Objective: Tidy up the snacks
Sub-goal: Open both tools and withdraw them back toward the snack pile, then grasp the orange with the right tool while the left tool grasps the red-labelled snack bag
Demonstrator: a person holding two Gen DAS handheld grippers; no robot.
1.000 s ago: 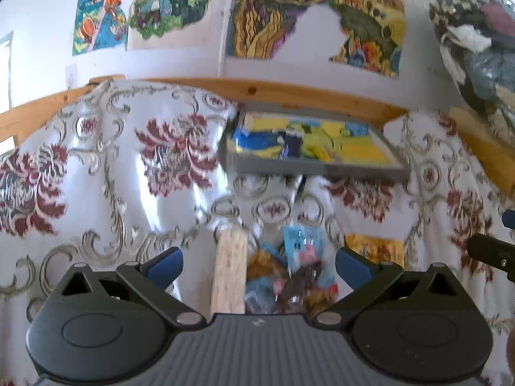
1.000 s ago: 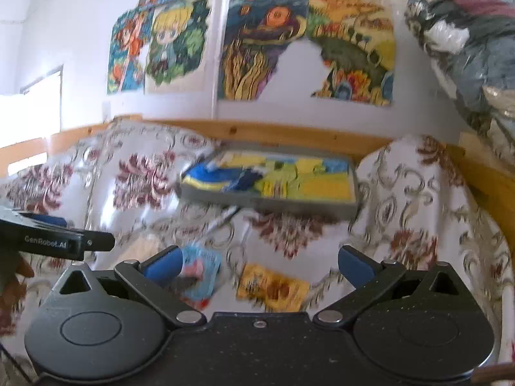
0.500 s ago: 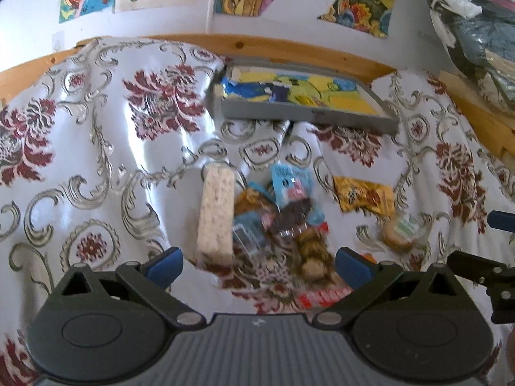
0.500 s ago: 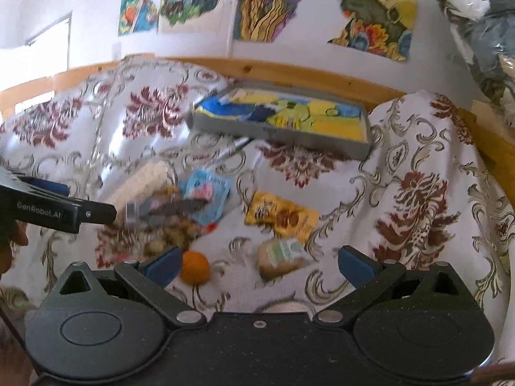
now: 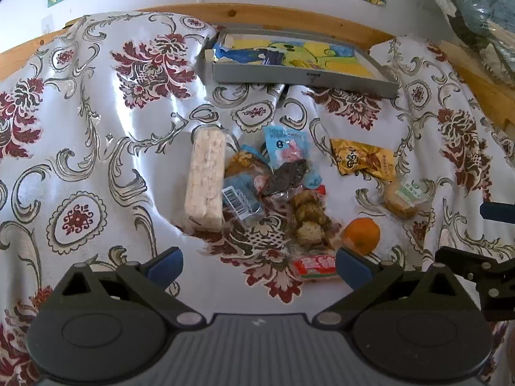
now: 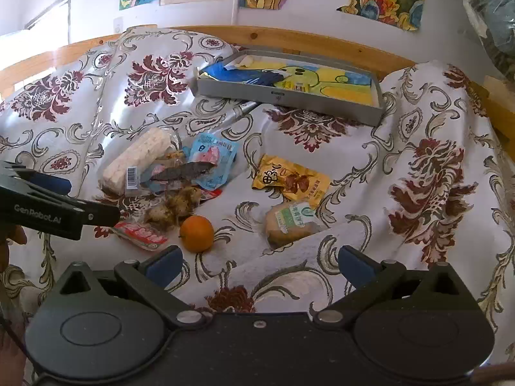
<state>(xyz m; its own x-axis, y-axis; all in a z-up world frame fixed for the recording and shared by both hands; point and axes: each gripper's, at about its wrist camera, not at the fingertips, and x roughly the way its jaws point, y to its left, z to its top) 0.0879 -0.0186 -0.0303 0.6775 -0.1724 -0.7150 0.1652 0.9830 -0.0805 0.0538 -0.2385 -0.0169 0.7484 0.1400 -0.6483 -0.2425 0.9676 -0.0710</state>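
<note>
Snacks (image 5: 257,189) overlap in heap — lower wrappers half hidden.

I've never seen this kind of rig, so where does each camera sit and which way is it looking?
Left wrist: on the left gripper, looking forward and down at the snack pile; own open fingers show.
Right wrist: on the right gripper, facing the bun packet; a hand shows at left.
Shared: orange, grey tray, each other's gripper.
</note>
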